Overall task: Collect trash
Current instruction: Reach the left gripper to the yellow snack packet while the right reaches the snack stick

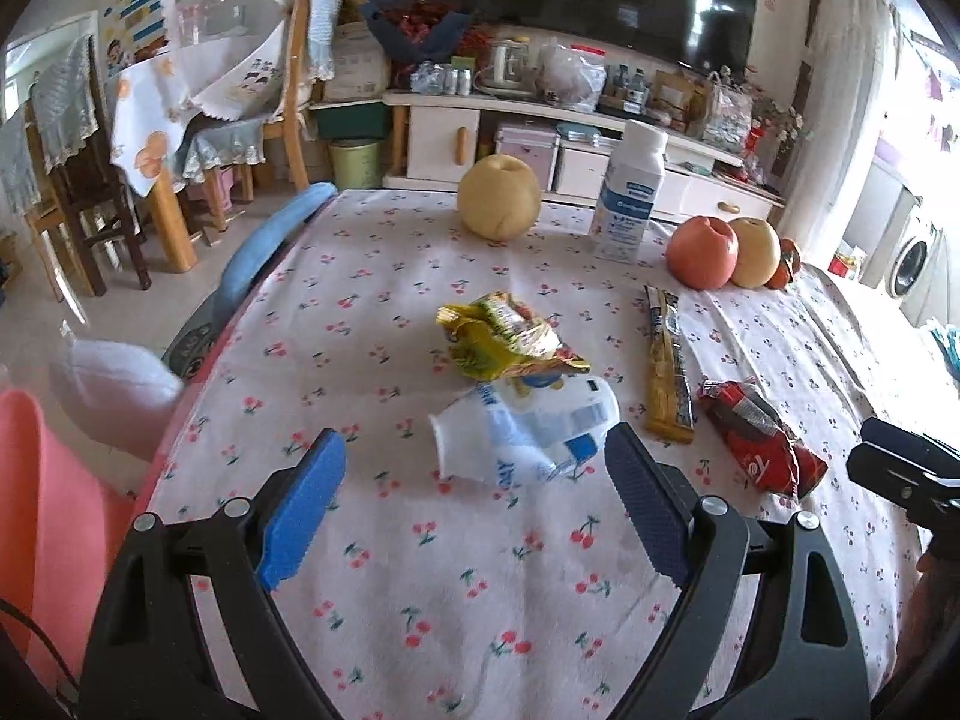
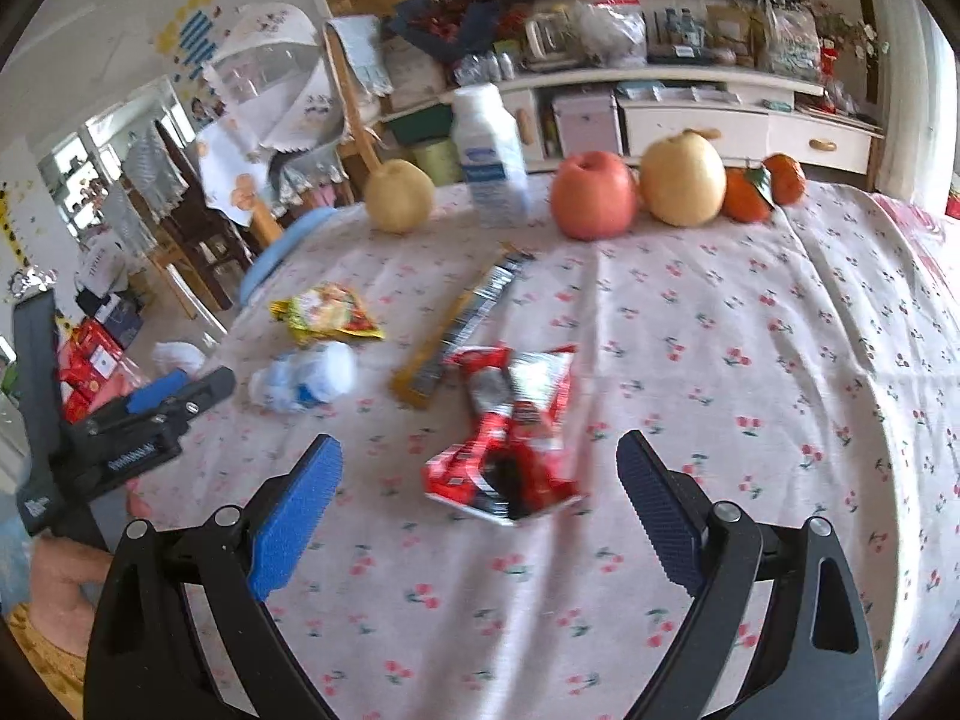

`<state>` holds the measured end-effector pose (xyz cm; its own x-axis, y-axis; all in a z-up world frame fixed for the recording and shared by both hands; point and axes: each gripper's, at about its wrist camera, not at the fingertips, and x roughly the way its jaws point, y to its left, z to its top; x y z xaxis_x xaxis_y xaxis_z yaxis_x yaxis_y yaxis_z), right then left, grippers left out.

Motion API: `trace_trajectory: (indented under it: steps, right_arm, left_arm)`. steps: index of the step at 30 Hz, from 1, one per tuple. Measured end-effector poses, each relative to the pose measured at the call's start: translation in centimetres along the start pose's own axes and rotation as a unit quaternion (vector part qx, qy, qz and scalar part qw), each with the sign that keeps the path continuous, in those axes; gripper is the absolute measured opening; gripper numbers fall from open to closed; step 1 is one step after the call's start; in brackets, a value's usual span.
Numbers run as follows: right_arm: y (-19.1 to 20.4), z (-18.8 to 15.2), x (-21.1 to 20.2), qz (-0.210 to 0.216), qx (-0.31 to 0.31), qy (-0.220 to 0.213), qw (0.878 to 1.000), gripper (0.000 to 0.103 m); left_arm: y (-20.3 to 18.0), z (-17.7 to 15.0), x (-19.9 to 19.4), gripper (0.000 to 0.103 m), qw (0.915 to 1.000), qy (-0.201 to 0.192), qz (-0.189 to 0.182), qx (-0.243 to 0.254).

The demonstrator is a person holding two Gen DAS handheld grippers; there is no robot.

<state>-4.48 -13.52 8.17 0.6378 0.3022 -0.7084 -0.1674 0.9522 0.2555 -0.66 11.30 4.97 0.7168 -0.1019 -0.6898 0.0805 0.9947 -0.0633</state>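
Observation:
Trash lies on the cherry-print tablecloth (image 1: pixel 480 570). A crushed white and blue plastic cup (image 1: pixel 528 432) lies just ahead of my open, empty left gripper (image 1: pixel 477 456). A yellow snack wrapper (image 1: pixel 510 336) lies behind it, a long gold and black stick wrapper (image 1: pixel 669 372) to the right, and a red wrapper (image 1: pixel 759 444) further right. My right gripper (image 2: pixel 480 462) is open and empty, with the red wrapper (image 2: pixel 510 432) between and just beyond its fingertips. The right wrist view also shows the cup (image 2: pixel 306 381), the yellow wrapper (image 2: pixel 327 312) and the stick wrapper (image 2: pixel 462 330).
At the table's far edge stand a pear (image 1: pixel 499 198), a white bottle (image 1: pixel 630 192), a red apple (image 1: pixel 702 252), a second pear (image 1: pixel 756 252) and oranges (image 2: pixel 762 186). A blue chair back (image 1: pixel 270 246) and a pink object (image 1: pixel 54 516) are to the left. A TV cabinet (image 1: pixel 540 120) stands behind.

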Motion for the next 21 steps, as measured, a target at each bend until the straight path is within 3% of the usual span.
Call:
trace_trajectory:
  steps: [4, 10, 21]
  right_arm:
    - [-1.3, 0.2, 1.1, 0.011, 0.015, 0.019, 1.0, 0.092]
    - [-0.9, 0.5, 2.5, 0.013, -0.003, 0.029, 0.999, 0.092]
    - [-0.5, 1.1, 4.4, 0.013, -0.027, 0.044, 0.999, 0.092]
  left_arm:
    - [-0.3, 1.0, 1.2, 0.089, 0.9999, -0.003, -0.017, 0.0]
    - [0.9, 2.7, 4.5, 0.089, 0.9968, 0.017, -0.053, -0.058]
    - [2.2, 4.4, 10.1, 0.089, 0.9835, 0.06, -0.095, -0.141]
